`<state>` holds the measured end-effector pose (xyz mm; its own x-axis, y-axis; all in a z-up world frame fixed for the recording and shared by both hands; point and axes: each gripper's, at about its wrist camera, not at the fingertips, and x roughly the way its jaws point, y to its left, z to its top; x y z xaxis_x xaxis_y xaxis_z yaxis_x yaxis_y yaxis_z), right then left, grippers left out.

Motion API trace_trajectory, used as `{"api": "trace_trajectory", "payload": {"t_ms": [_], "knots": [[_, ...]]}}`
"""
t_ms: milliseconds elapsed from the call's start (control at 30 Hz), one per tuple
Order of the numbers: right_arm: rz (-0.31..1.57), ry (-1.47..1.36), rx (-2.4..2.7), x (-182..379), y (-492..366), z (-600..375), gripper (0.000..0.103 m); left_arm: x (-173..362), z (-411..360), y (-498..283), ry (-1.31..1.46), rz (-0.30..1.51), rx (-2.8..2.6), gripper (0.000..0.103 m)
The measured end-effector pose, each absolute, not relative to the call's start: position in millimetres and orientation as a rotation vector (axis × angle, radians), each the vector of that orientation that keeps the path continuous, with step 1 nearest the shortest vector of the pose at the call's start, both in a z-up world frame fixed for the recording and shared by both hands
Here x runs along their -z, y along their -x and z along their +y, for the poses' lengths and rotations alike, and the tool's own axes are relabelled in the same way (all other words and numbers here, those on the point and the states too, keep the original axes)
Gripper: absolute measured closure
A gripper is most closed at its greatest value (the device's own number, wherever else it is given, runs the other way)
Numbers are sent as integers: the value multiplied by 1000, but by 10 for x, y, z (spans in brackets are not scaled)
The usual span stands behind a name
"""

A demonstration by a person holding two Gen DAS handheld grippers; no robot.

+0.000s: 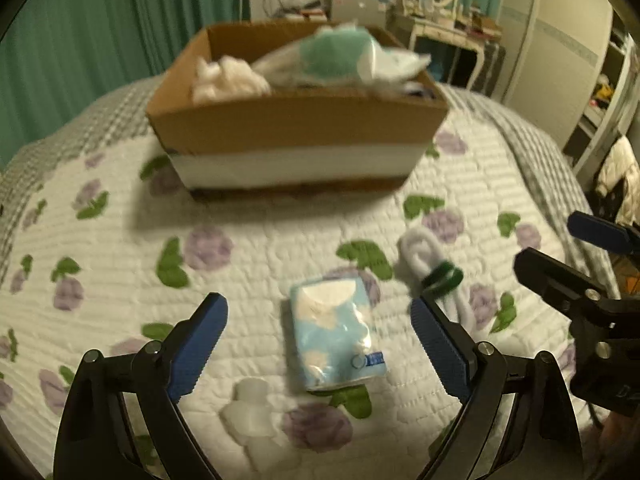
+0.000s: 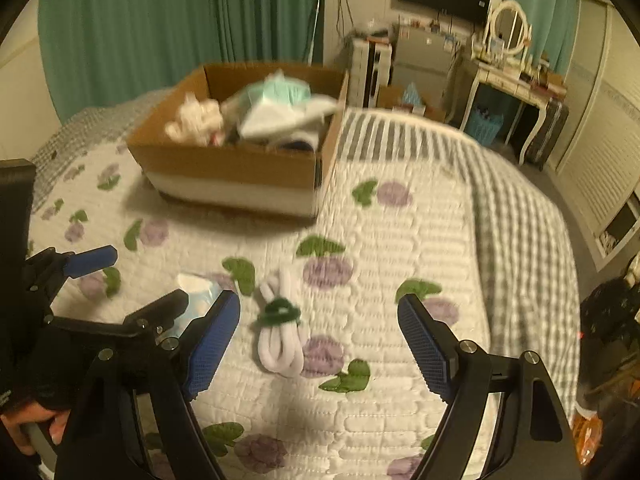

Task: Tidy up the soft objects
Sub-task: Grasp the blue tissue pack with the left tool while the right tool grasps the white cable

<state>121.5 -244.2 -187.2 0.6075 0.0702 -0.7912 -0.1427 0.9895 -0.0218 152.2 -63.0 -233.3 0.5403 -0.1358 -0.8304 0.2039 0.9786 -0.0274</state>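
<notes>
A box [image 1: 296, 136] is sitting on the bed [image 1: 120, 280], holding soft items. Nearer, a packet [image 1: 336, 332] is lying left of a bundled cord [image 1: 432, 276].

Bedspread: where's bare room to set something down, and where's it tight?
Free: the quilt right of the cardboard box, out to the checked blanket; also the strip between the box front and the tissue pack. Crowded: near the open grippers, where tissue pack, bundled white cord and cotton pads cluster.
</notes>
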Motion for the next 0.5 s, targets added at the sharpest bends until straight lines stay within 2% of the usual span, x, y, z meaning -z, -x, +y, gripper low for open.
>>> {"api": "trace_trajectory", "payload": {"t_ms": [233, 267, 300, 333, 400, 500], "knots": [[983, 68, -136, 2197, -1410, -2442, 24, 2686, -709, -1588, -111, 1063, 209, 10], [991, 63, -138, 2218, -1428, -2439, 24, 2758, -702, -1599, -127, 1078, 195, 14], [1000, 58, -141, 2255, -1458, -2439, 24, 2804, -686, -1611, -131, 1089, 187, 29], [1007, 56, -143, 2280, -1481, -2435, 24, 2857, -652, -1619, -132, 1103, 181, 35], [1020, 52, -146, 2337, -1526, -2426, 24, 2868, -573, -1602, -126, 1080, 187, 52], [1044, 53, -156, 2440, -1599, -2387, 24, 2847, -495, -1575, -133, 1066, 190, 54]]}}
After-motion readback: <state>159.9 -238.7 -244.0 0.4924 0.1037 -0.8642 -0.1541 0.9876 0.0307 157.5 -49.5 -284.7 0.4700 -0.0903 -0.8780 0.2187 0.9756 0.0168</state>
